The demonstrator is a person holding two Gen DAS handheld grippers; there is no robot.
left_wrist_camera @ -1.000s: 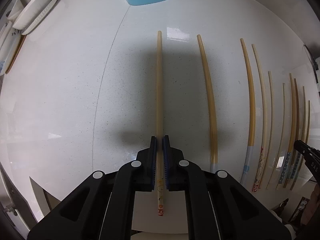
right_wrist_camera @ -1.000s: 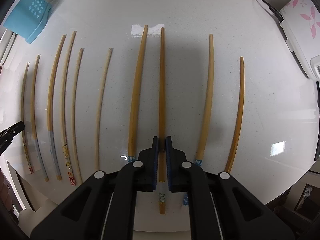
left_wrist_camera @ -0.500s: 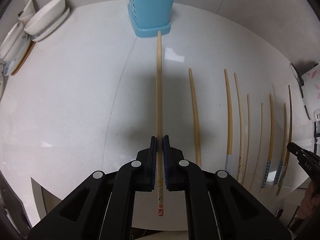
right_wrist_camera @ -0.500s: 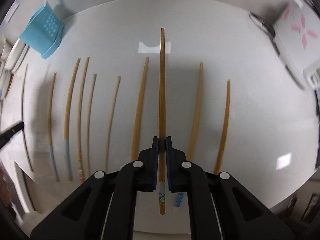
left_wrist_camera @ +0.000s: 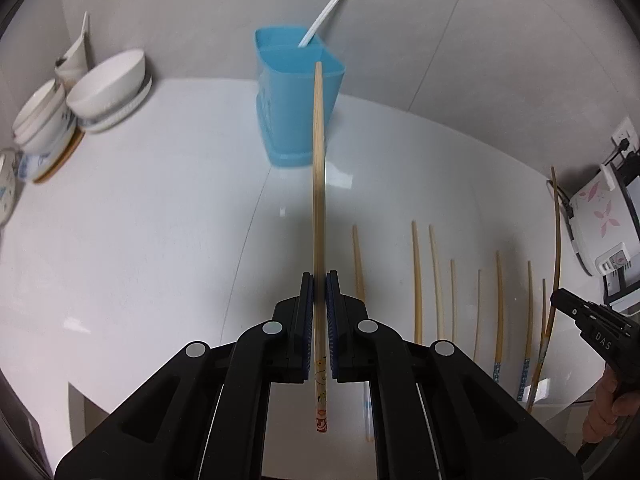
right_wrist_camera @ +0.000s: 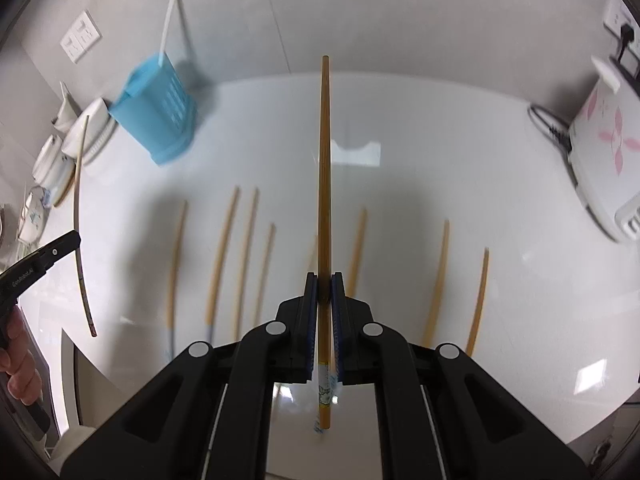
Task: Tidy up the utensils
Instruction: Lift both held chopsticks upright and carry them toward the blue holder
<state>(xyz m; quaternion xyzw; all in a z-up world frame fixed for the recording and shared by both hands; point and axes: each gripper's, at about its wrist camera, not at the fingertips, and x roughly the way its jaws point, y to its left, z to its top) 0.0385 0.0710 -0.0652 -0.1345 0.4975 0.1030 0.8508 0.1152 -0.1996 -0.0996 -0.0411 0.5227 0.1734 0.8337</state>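
Observation:
My left gripper [left_wrist_camera: 319, 280] is shut on a pale bamboo chopstick [left_wrist_camera: 319, 168] with a red-printed end, held above the white counter [left_wrist_camera: 160, 240]. Its tip lines up with the blue utensil holder [left_wrist_camera: 296, 96], which has a white straw [left_wrist_camera: 326, 10] in it. My right gripper [right_wrist_camera: 324, 280] is shut on a darker brown chopstick [right_wrist_camera: 325, 160], also lifted off the counter. Several more chopsticks [right_wrist_camera: 224, 256] lie in a row on the counter below. The blue utensil holder [right_wrist_camera: 158, 108] stands far left in the right wrist view. Each gripper shows at the edge of the other's view.
Stacked white bowls and plates [left_wrist_camera: 108, 84] sit at the back left by the wall. A white appliance with pink flowers [right_wrist_camera: 604, 152] and its cord stand at the right. A person's hand [right_wrist_camera: 16, 356] holds the left tool. The counter's front edge runs just under both grippers.
Both grippers rose off the counter with their chopsticks and tipped up toward the wall. The blue holder and the wall came into view; the row of chopsticks dropped lower and smaller.

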